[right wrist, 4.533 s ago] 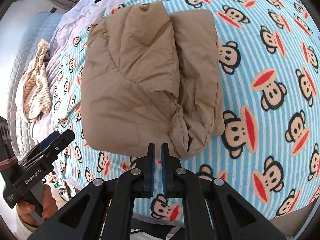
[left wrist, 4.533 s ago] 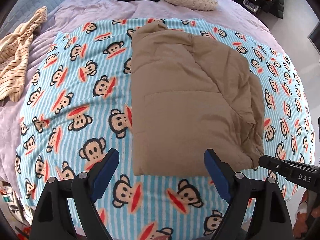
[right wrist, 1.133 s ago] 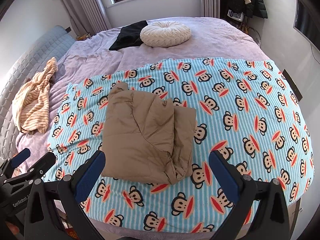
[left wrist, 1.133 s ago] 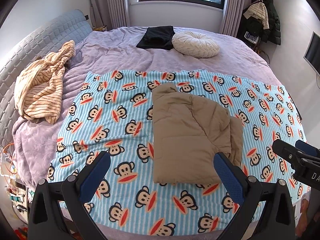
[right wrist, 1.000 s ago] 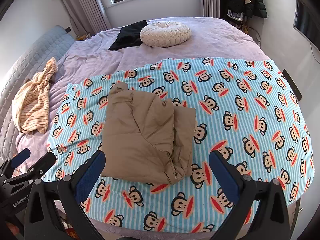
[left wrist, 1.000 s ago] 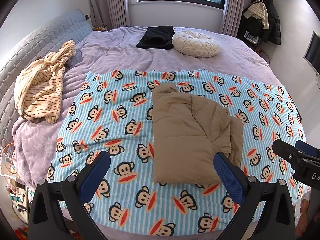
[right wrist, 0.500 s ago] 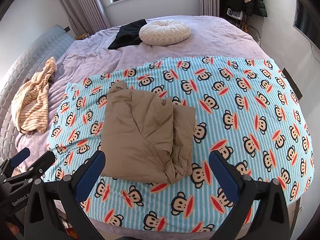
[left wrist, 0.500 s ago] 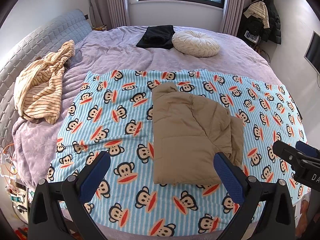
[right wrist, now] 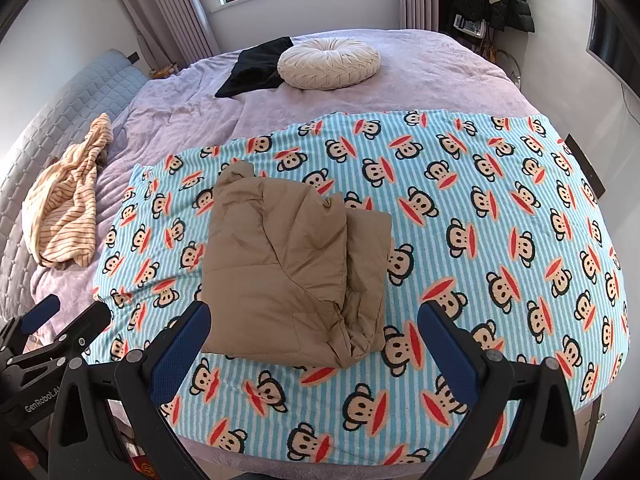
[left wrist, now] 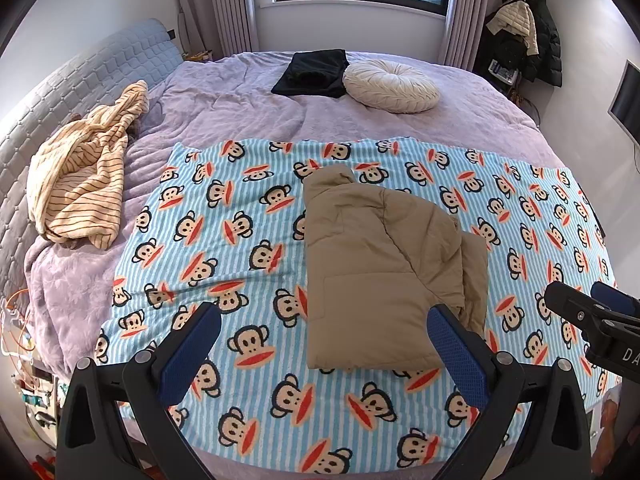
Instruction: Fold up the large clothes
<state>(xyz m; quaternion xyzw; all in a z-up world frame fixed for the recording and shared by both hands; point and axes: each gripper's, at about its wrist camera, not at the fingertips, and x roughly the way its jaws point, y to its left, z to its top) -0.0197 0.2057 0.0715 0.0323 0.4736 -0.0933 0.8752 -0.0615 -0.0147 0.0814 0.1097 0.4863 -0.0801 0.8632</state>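
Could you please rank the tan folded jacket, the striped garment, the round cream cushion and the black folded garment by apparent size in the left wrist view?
1. Tan folded jacket, clearly largest, though nearest the camera.
2. Striped garment.
3. Round cream cushion and black folded garment: these look alike and lie farthest off, so I would not rank them.

Both grippers are now hanging back from the bed, taking in the whole room, where earlier they were hovering close over the folded tan jacket point(left wrist: 384, 280). The right gripper point(right wrist: 314, 344), earlier closed beside the jacket's near edge, is now standing wide apart. The left gripper point(left wrist: 324, 352) is sitting farther from the monkey-print blanket point(left wrist: 224, 240) than before.
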